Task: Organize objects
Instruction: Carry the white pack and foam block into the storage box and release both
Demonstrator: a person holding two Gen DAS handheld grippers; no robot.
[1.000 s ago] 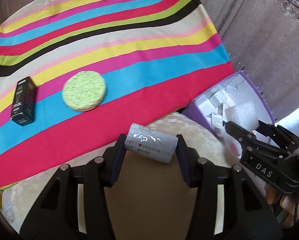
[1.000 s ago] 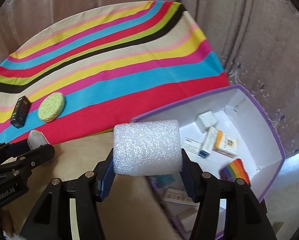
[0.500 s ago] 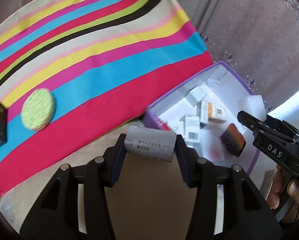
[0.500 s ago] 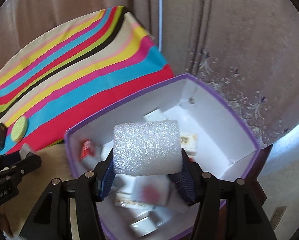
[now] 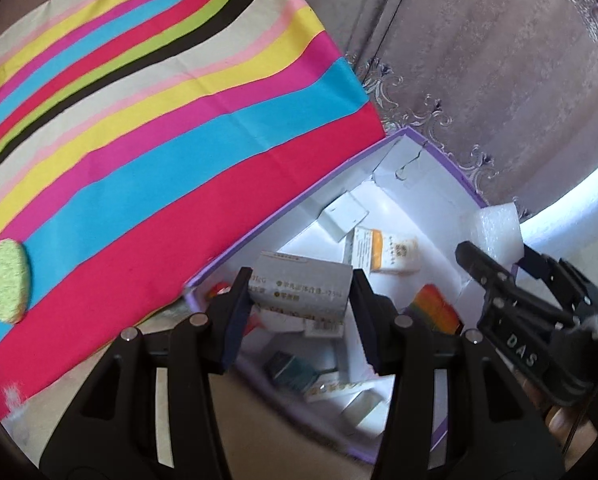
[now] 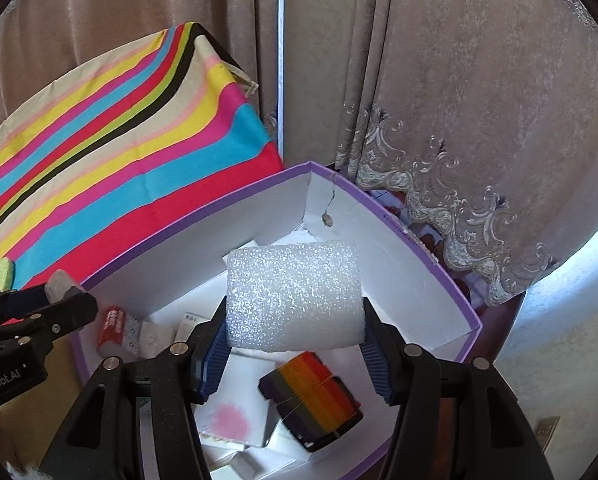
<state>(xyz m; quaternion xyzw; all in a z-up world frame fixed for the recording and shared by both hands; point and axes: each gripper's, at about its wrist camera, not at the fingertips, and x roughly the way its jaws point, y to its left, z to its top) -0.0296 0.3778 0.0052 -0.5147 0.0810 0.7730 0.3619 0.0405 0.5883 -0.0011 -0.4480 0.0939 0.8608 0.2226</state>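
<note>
My left gripper [image 5: 301, 294] is shut on a grey-white printed box [image 5: 301, 286] and holds it over the near left corner of the purple-rimmed white box [image 5: 443, 158]. My right gripper [image 6: 295, 320] is shut on a white foam block [image 6: 295, 292] and holds it above the middle of the same box [image 6: 419, 240]. The box holds several small cartons and a rainbow-striped item [image 6: 313, 394]. The right gripper with its foam also shows in the left wrist view [image 5: 497, 240]; the left gripper shows in the right wrist view [image 6: 65, 294].
A striped cloth [image 5: 159, 120] covers the table to the left of the box. A round green sponge [image 5: 9, 282] lies on it at the far left. Brown curtains [image 6: 459, 80] hang close behind the box.
Both grippers moved right with their loads, from beside the box to above it. The black box on the cloth has left the left wrist view.
</note>
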